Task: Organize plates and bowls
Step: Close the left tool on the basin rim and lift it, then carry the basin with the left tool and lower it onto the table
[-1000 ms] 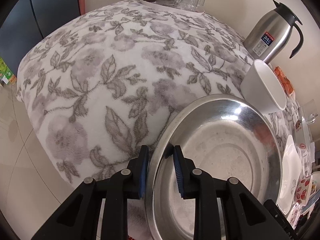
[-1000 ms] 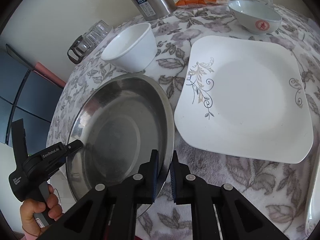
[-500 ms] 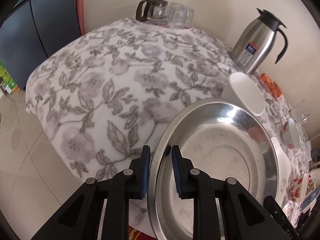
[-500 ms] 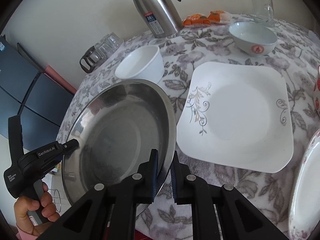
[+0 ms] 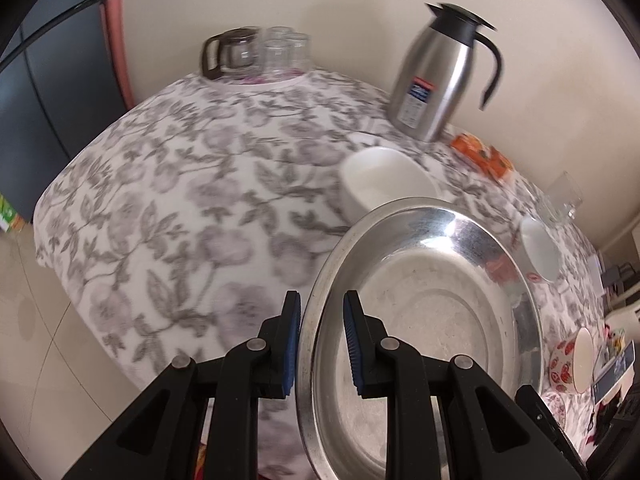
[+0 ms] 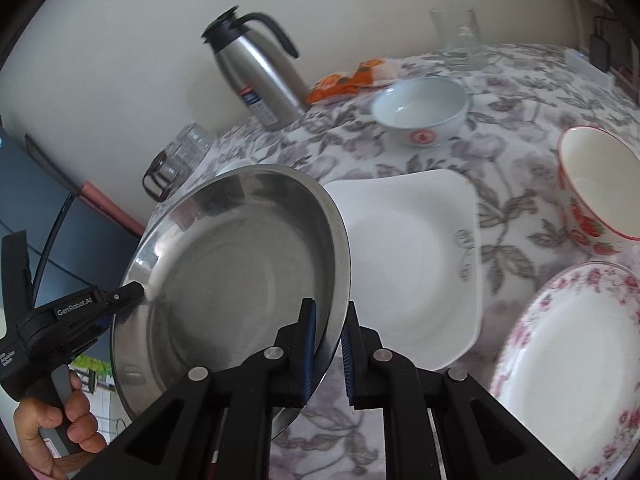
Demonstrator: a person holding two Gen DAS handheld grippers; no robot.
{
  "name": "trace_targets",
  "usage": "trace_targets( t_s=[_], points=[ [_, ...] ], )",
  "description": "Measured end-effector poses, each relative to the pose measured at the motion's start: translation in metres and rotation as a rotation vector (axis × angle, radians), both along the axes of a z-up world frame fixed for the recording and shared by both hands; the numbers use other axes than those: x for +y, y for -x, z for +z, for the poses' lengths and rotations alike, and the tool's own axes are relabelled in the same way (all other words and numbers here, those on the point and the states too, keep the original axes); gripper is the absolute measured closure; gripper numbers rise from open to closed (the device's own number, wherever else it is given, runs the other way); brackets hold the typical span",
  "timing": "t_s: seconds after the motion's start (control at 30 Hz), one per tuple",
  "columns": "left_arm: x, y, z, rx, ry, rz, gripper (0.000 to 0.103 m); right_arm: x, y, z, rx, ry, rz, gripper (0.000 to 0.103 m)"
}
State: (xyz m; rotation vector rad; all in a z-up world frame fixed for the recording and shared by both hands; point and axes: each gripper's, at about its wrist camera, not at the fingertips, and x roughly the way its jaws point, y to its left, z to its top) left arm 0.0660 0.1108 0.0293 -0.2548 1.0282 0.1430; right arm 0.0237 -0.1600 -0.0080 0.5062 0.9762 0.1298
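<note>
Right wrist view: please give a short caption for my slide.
Both grippers, right and left, hold a steel pan over a square white plate.

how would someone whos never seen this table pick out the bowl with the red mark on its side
Start at the steel thermos jug standing by the wall, then go right past the orange snack packets. Just in front of them sits the small white bowl, behind the square white plate. A single red emblem on its side sets it apart from the flower-patterned red-rimmed bowl.
</note>
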Motion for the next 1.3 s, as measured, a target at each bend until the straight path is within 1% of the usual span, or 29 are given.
trace_targets(
  t_s=[0.13,0.3,0.5,0.6,0.67,0.7,0.73,0.8,0.87,0.93,1.13,1.23,1.3],
  points=[
    [-0.027,-0.007,0.001,0.005,-0.008,-0.034,0.08,-0.026,0.004,-0.002,0.003,-0.025,-0.068,0.09],
    [-0.059,-0.017,-0.001,0.014,-0.003,-0.067,0.08,-0.049,0.008,-0.004,-0.001,0.005,-0.128,0.09],
    [-0.086,-0.026,-0.011,0.034,0.006,-0.09,0.081,-0.072,0.008,-0.013,0.023,0.034,-0.192,0.09],
    [-0.097,-0.031,-0.018,0.042,0.0,-0.108,0.081,-0.078,0.008,-0.016,0.029,0.049,-0.204,0.09],
    [-0.103,-0.033,-0.023,0.042,0.051,-0.133,0.084,-0.078,0.006,-0.017,0.034,0.073,-0.196,0.09],
    [-0.107,-0.033,-0.024,0.043,0.064,-0.148,0.084,-0.076,0.007,-0.018,0.028,0.08,-0.191,0.09],
    [-0.111,-0.033,-0.024,0.037,0.061,-0.158,0.084,-0.077,0.006,-0.019,0.023,0.075,-0.189,0.09],
    [-0.118,-0.034,-0.024,0.026,0.04,-0.179,0.084,-0.079,0.006,-0.026,0.046,0.069,-0.2,0.09],
    [-0.118,-0.035,-0.025,0.026,0.036,-0.184,0.084,-0.083,0.006,-0.03,0.057,0.047,-0.216,0.09],
    [-0.114,-0.035,-0.026,0.03,0.036,-0.167,0.084,-0.086,0.007,-0.031,0.054,0.034,-0.229,0.09],
    [-0.089,-0.037,-0.034,0.061,0.072,-0.102,0.084,-0.083,0.005,-0.032,0.066,0.053,-0.219,0.09],
    [-0.082,-0.036,-0.041,0.089,0.064,-0.081,0.084,-0.08,0.003,-0.032,0.072,0.071,-0.209,0.09],
    [-0.078,-0.037,-0.048,0.117,0.095,-0.083,0.084,-0.077,0.003,-0.032,0.074,0.084,-0.202,0.09]
  ],
)
